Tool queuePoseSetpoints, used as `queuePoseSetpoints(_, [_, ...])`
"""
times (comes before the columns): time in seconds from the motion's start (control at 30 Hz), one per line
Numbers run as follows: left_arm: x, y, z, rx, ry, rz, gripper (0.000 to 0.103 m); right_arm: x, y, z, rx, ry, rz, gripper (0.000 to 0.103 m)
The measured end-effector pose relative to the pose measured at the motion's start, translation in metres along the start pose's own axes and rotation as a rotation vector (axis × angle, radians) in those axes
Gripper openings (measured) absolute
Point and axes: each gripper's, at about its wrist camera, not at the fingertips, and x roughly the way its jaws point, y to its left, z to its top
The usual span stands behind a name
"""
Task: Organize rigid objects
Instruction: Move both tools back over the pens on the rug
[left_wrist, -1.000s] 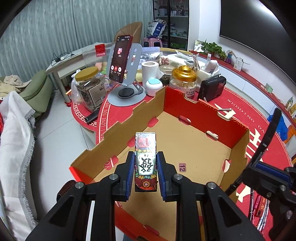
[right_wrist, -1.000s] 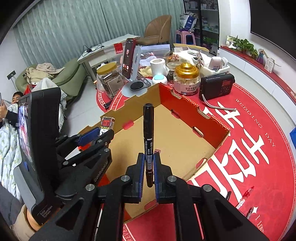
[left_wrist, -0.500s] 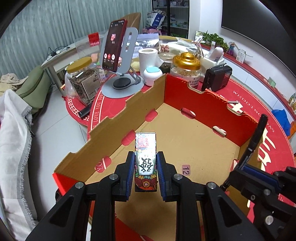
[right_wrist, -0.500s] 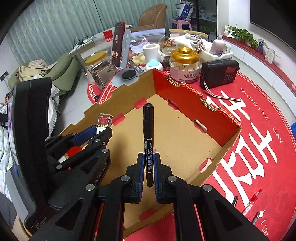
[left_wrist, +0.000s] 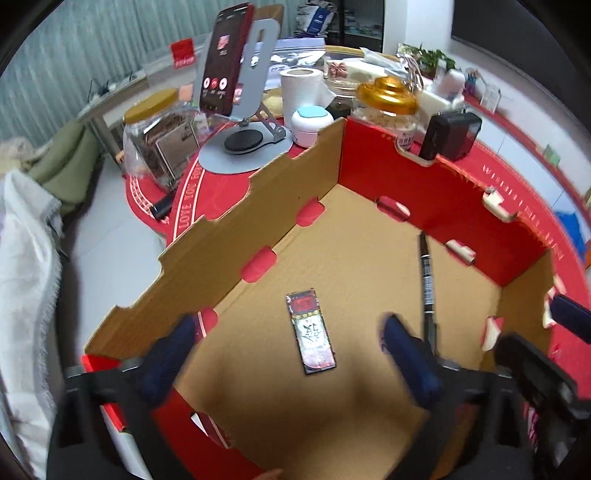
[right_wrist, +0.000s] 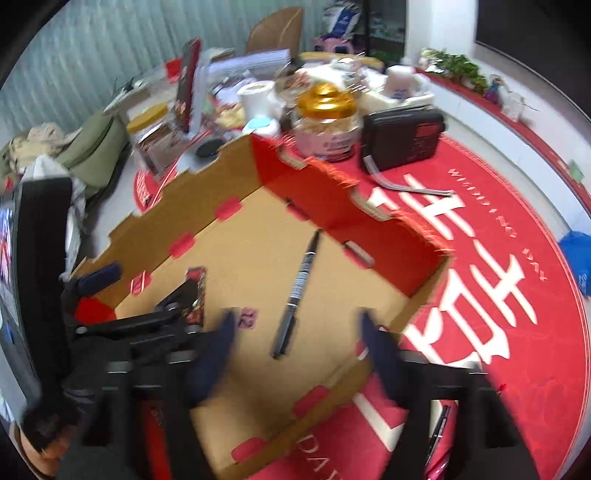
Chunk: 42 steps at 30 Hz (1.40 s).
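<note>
The left gripper (left_wrist: 284, 354) is spread wide after its jaws have just been opening, and the small printed box (left_wrist: 312, 331) is seen lying flat on the floor of the cardboard tray (left_wrist: 229, 236). To its right, the black marker (right_wrist: 297, 291) lies loose below the right gripper (right_wrist: 295, 350), likewise just opened and empty. The round marker could be rolled or knocked if the tray is bumped during withdrawal.
</note>
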Motion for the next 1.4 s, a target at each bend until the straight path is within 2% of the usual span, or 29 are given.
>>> queuePoseSetpoints(0.1, [-0.019,0.001,-0.005,0.007,-0.034,-0.009,0.103,-0.020,-0.011,-0.005,0.030,-0.029,0.057,0.094])
queuePoseSetpoints(0.17, [-0.033,-0.004,-0.011,0.024,-0.054,-0.035,0.103,-0.036,-0.021,-0.014,0.035,-0.043,0.046,0.094])
queuePoseSetpoints(0.23, [-0.053,-0.013,-0.024,0.055,-0.076,-0.105,0.103,-0.055,-0.039,-0.031,0.076,-0.068,0.023,0.094])
queuePoseSetpoints(0.33, [-0.082,-0.037,-0.048,0.127,-0.084,-0.210,0.103,-0.080,-0.081,-0.068,0.206,-0.066,-0.005,0.094])
queuePoseSetpoints(0.5, [-0.112,-0.102,-0.109,0.284,-0.031,-0.358,0.103,-0.114,-0.143,-0.139,0.386,-0.043,-0.048,0.094])
queuePoseSetpoints(0.6, [-0.105,-0.143,-0.161,0.382,0.068,-0.345,0.103,-0.128,-0.163,-0.179,0.437,-0.021,-0.084,0.094])
queuePoseSetpoints(0.7, [-0.092,-0.165,-0.196,0.424,0.163,-0.335,0.103,-0.136,-0.177,-0.216,0.471,0.007,-0.123,0.094])
queuePoseSetpoints(0.87, [-0.077,-0.178,-0.223,0.398,0.256,-0.332,0.103,-0.137,-0.190,-0.253,0.525,0.026,-0.108,0.094])
queuePoseSetpoints(1.03, [-0.084,-0.191,-0.238,0.454,0.235,-0.302,0.103,-0.140,-0.187,-0.263,0.515,0.014,-0.087,0.094])
queuePoseSetpoints(1.13, [-0.082,-0.187,-0.240,0.479,0.198,-0.266,0.103,-0.142,-0.181,-0.265,0.475,0.012,-0.111,0.094])
queuePoseSetpoints(1.3, [-0.079,-0.162,-0.225,0.476,0.132,-0.221,0.103,-0.132,-0.170,-0.269,0.345,0.062,-0.158,0.094])
queuePoseSetpoints(1.4, [-0.074,-0.155,-0.216,0.485,0.135,-0.236,0.103,-0.121,-0.163,-0.273,0.240,0.106,-0.192,0.094])
